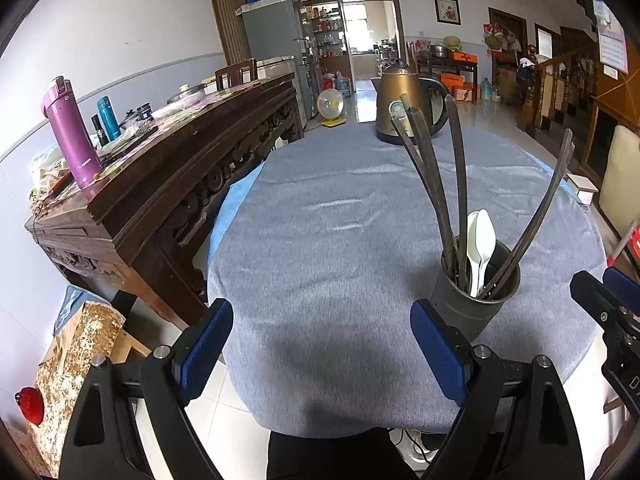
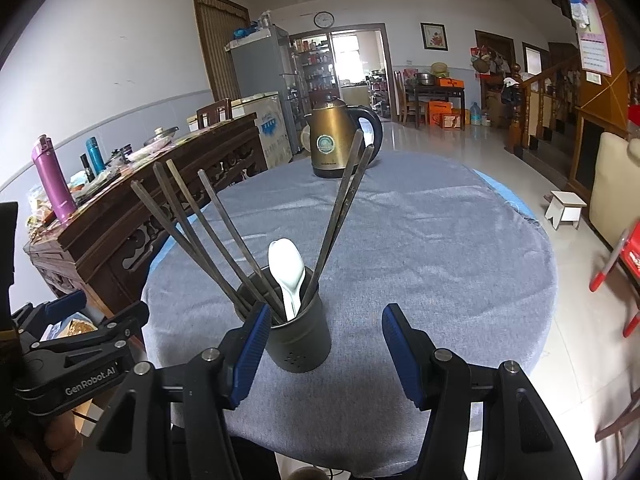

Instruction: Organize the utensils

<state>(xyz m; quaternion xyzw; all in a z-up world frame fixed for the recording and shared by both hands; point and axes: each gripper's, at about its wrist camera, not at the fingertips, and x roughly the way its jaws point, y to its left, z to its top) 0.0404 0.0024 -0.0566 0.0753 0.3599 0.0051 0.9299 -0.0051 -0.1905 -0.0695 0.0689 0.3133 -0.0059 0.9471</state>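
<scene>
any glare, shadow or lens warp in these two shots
Left wrist view: a dark shadow on the tablecloth between the open left claw; chopsticks bow from fisheye. Right wrist view: glare on the floor; utensil holder sharp.

Just ahead of the right gripper with blue ribbed pads stands a dark grey holder with dark, perhaps brownish chopsticks and white spoons. Beyond lie a grey-blue tablecloth and a gold-and-black kettle.

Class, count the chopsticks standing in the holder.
6 show: four lean left, two lean right, all in the grey holder. The white spoons may hide others.
</scene>
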